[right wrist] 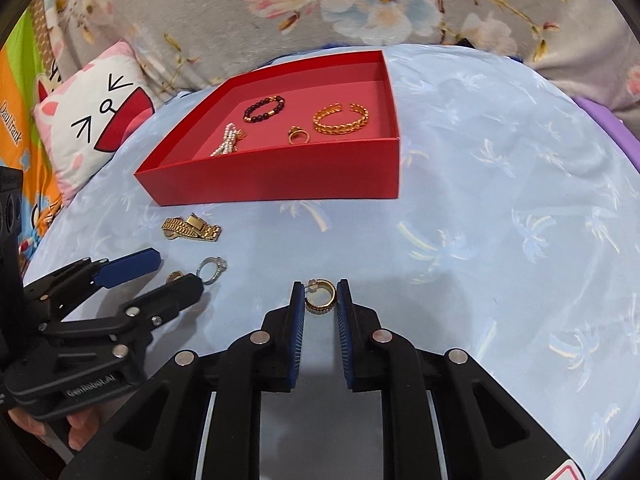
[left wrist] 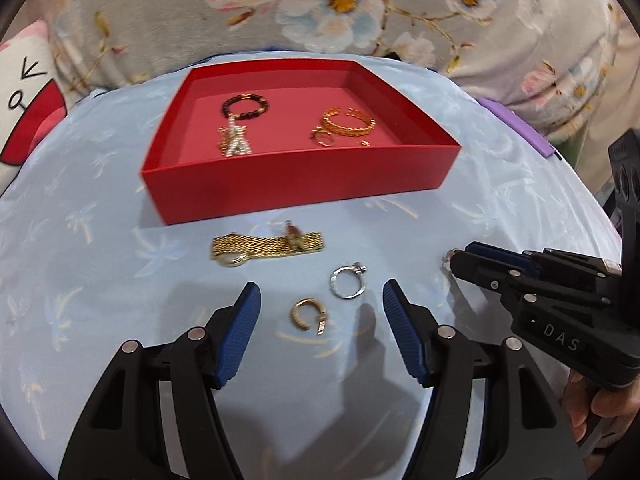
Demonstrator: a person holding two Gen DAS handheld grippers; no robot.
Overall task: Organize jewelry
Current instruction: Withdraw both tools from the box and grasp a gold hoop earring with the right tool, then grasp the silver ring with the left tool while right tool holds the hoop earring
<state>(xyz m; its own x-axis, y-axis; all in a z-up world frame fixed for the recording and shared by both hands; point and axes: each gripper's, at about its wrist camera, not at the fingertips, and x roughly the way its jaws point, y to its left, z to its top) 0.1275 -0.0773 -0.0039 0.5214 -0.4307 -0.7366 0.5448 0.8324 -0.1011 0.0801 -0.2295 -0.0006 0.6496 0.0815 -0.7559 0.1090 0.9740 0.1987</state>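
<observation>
A red box (left wrist: 296,176) (right wrist: 280,184) holds a dark bead bracelet (left wrist: 245,106), a pearl piece (left wrist: 234,142), a gold cuff (left wrist: 348,123) and a small gold ring (left wrist: 323,139). On the blue cloth in front lie a gold mesh band (left wrist: 266,246) (right wrist: 191,229), a silver ring (left wrist: 347,282) (right wrist: 212,269) and a gold hoop earring (left wrist: 307,315). My left gripper (left wrist: 320,304) (right wrist: 172,270) is open around that earring and the silver ring. My right gripper (right wrist: 320,292) (left wrist: 454,258) is shut on another gold hoop earring (right wrist: 320,295), low over the cloth.
The blue patterned cloth (right wrist: 500,220) covers a rounded surface. A floral blanket (left wrist: 320,4) lies behind it. A cat-face pillow (right wrist: 92,120) is at the left. A purple object (left wrist: 516,128) lies at the right edge.
</observation>
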